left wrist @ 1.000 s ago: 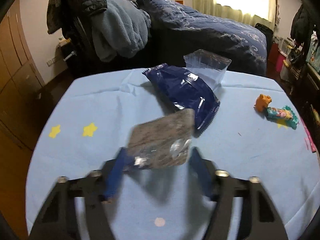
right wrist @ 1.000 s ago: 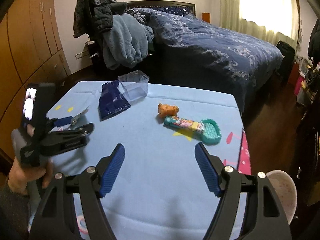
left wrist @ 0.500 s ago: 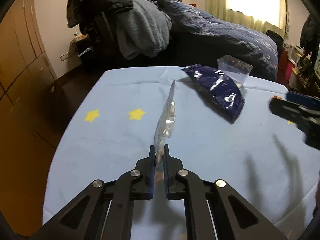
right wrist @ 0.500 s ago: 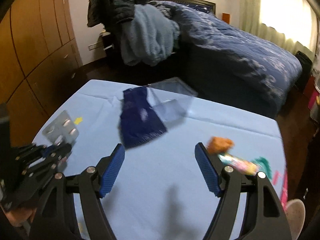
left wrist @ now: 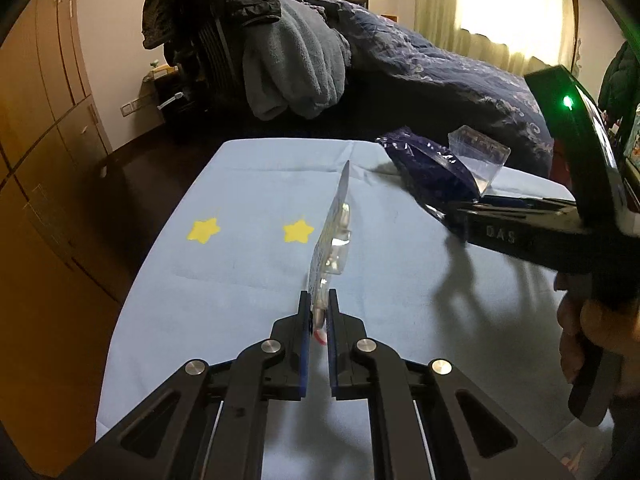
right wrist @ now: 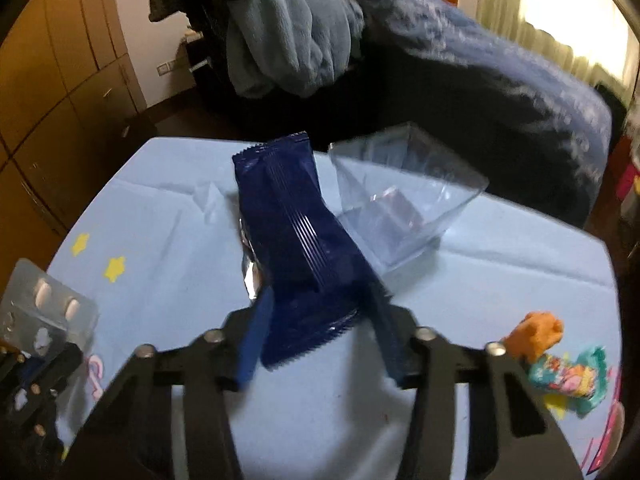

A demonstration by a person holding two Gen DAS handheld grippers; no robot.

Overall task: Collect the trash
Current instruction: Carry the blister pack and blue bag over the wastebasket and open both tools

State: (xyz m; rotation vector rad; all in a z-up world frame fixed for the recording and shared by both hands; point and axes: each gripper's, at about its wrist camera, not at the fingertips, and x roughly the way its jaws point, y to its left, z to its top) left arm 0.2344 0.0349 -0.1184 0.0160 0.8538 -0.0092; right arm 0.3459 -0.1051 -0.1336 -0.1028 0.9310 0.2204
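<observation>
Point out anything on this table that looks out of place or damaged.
The dark blue wrapper lies crumpled, silver lining showing at its left edge, leaning against the clear plastic container. An orange toy and colourful packet lie loose at the right. Nothing spilled.

wrapper [right wrist: 296, 240] left of container [right wrist: 404, 196]

Both grippers are built from black angular linkage arms fastened with round silver screws. Blue ribbed pads line the fingers of the left gripper [left wrist: 318, 312] and the right gripper [right wrist: 320, 332]. White letters and a green light are seen on the right gripper's black body, at three o'clock in the left view.
</observation>
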